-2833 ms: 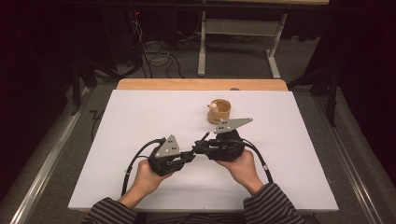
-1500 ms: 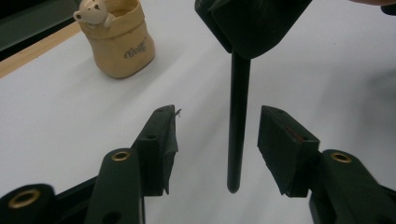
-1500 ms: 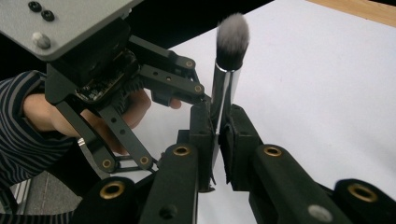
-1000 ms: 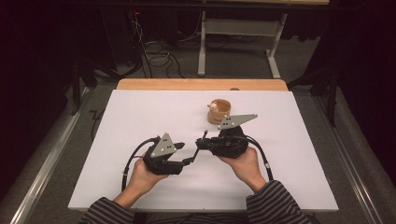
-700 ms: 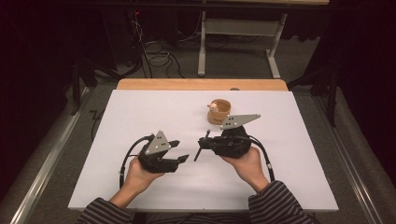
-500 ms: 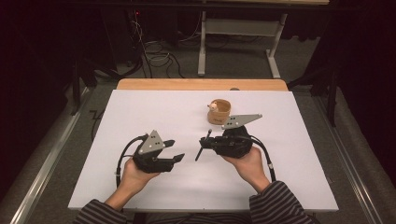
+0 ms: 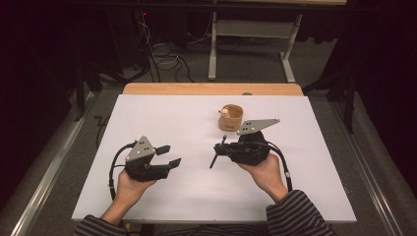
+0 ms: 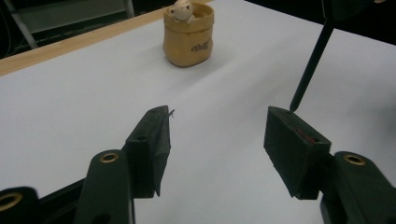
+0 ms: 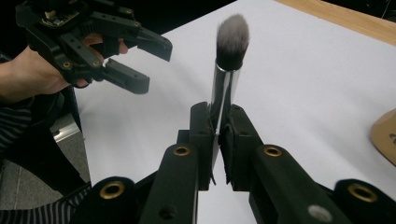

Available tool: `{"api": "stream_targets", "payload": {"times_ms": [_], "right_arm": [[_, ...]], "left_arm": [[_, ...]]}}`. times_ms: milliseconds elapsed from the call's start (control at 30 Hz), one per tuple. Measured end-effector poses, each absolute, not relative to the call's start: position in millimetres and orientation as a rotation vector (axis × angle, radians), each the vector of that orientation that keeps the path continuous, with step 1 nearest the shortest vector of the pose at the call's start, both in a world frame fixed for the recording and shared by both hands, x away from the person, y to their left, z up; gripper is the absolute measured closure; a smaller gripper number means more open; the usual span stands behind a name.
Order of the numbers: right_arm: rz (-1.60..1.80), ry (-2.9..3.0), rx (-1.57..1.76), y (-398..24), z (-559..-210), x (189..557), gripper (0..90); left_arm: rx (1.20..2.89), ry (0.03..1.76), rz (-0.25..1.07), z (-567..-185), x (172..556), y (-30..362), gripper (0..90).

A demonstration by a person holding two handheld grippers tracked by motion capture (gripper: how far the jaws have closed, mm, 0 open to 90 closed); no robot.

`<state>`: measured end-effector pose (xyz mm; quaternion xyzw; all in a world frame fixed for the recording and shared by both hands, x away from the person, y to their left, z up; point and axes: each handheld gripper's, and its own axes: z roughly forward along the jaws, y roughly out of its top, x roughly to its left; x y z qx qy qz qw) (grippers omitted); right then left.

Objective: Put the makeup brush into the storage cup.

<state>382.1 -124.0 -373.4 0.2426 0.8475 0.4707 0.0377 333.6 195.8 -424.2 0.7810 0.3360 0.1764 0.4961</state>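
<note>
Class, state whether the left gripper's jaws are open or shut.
Open: the left gripper shows bare table between its jaws, with nothing held.

A white table (image 7: 162, 118) is carrying very little. Its top is lying flat and pale, with a strip of bare wood (image 7: 211, 89) running along the far edge. A small tan pot (image 7: 230, 118) is standing upright on the far half, a little right of the middle, and a tiny bear figure (image 8: 181, 10) is peeking over its rim. The pot is casting a faint shadow on the top.
</note>
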Motion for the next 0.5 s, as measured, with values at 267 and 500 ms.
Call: {"api": "stream_targets", "payload": {"times_ms": [267,500], "right_arm": [[1.419,2.592,0.764,-130.5,-370.1,383.7,85.3],[1.388,2.586,0.789,-137.6,-367.5,385.4,85.3]], "left_arm": [[1.861,0.86,0.447,-429.1,333.8,210.2,41.2],[1.83,0.907,0.469,-435.4,339.7,222.9,41.2]]}}
